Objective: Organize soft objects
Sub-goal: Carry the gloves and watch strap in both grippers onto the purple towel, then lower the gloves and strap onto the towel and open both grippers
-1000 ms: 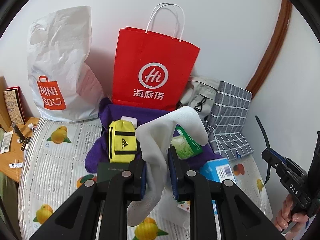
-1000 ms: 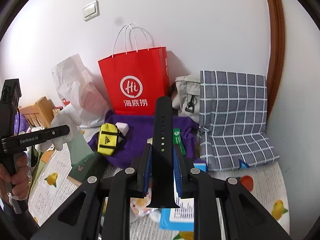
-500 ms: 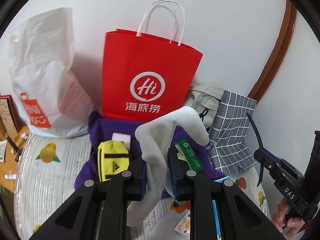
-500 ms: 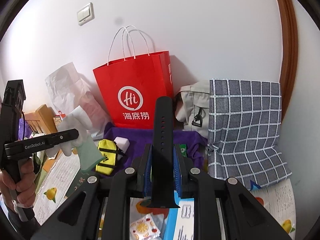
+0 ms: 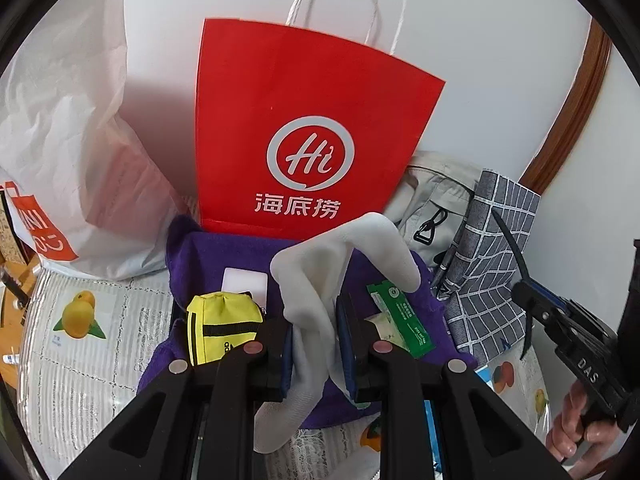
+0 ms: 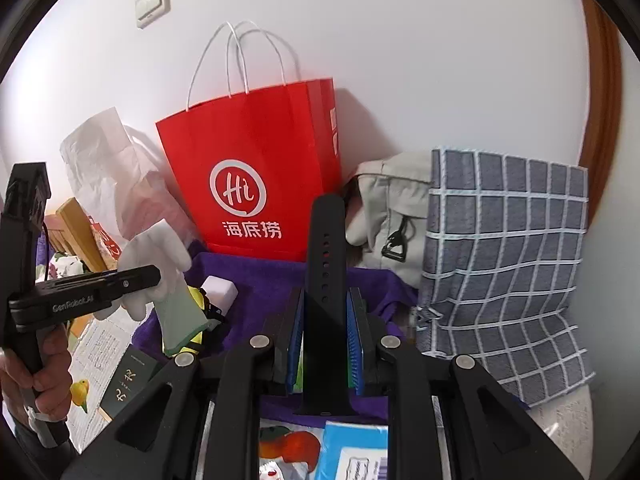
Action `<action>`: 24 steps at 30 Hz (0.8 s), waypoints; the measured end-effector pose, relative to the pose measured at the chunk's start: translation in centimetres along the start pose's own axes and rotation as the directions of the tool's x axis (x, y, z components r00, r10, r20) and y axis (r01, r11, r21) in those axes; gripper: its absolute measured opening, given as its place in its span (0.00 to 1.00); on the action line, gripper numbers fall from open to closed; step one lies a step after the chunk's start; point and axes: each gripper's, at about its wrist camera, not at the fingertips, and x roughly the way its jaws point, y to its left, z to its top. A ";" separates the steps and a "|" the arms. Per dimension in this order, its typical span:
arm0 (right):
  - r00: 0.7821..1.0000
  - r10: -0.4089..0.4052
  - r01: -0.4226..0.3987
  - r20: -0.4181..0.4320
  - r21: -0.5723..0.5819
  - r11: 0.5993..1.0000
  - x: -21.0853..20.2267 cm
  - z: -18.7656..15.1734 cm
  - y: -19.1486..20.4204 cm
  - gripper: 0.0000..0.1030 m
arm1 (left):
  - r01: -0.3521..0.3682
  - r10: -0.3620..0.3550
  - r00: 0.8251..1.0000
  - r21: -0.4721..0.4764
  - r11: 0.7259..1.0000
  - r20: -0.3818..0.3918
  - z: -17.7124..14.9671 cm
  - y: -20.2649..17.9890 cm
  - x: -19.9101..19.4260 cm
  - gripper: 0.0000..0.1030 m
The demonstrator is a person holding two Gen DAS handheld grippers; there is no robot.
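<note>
My left gripper (image 5: pixel 316 336) is shut on a white glove (image 5: pixel 320 280) whose fingers flop over to the right and whose cuff hangs down below the pads. From the right wrist view the same glove (image 6: pixel 160 256) shows a pale green cuff, held by the left gripper (image 6: pixel 156 276) at the left. My right gripper (image 6: pixel 324 332) is shut on a black watch strap (image 6: pixel 326 264) that stands upright between the blue pads. Both hover over a purple towel (image 5: pixel 240 256) spread on the bed in front of a red paper bag (image 5: pixel 304 128).
On the towel lie a yellow pouch (image 5: pixel 220 326), a white block (image 5: pixel 244 284) and a green packet (image 5: pixel 404 320). A white plastic bag (image 5: pixel 68 152) stands left, a beige bag (image 6: pixel 384 208) and grey checked cushion (image 6: pixel 504 256) right. A blue box (image 6: pixel 356 452) lies near.
Both grippers have moved forward toward the red bag and the towel, which now loom larger. The glove and the strap stay gripped as before.
</note>
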 end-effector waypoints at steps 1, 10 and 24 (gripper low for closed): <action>1.000 0.015 -0.015 -0.006 0.002 1.000 0.5 0.2 -0.1 0.20 | -0.003 0.003 1.000 0.001 1.000 -0.003 0.1 0.1 0.2 0.18; 0.996 0.022 -0.024 -0.087 -0.017 1.000 4.9 -0.2 -0.7 0.20 | 0.002 -0.004 0.997 -0.026 1.000 -0.073 -0.4 1.2 3.0 0.18; 0.970 0.008 -0.012 -0.242 -0.016 1.000 10.2 -2.2 -2.6 0.20 | -0.033 0.027 0.983 -0.028 0.999 -0.179 -1.3 1.8 7.0 0.18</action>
